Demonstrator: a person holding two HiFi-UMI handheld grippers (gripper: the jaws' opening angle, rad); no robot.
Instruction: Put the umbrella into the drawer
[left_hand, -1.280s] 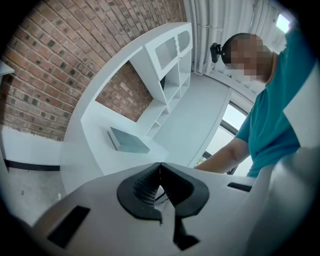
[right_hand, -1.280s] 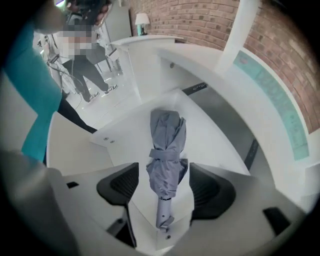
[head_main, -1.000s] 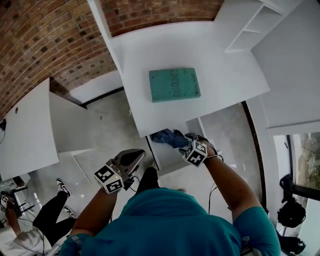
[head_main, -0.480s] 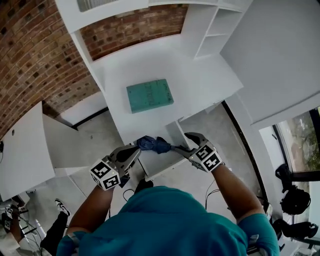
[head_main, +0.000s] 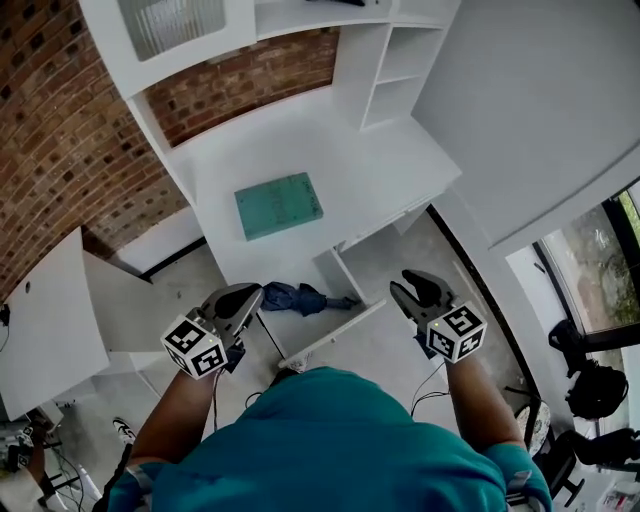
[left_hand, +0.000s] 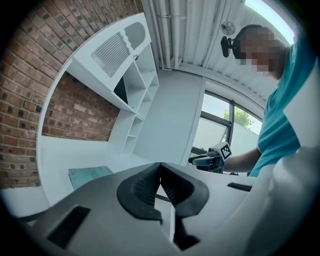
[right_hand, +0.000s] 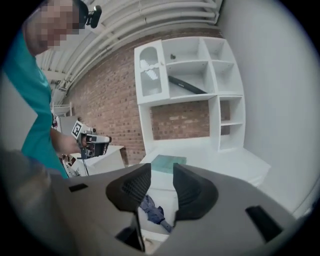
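Umbrella (head_main: 298, 297) lies in the open drawer (head_main: 335, 338) at the bench's (head_main: 350, 160) front edge. Left tool (head_main: 244, 297) is pinched together, empty. Right tool (head_main: 410, 286), half-wide, has just been closing on nothing. Keep both clear of the fabric.

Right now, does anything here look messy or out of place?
The blue umbrella lies loosely bunched, fabric rumpled rather than furled, inside the drawer, which stands pulled open. Nothing else stands out.

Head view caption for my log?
Blue umbrella lies in the open drawer under the white desk; left gripper shut, right gripper empty, its jaws having just been closing.
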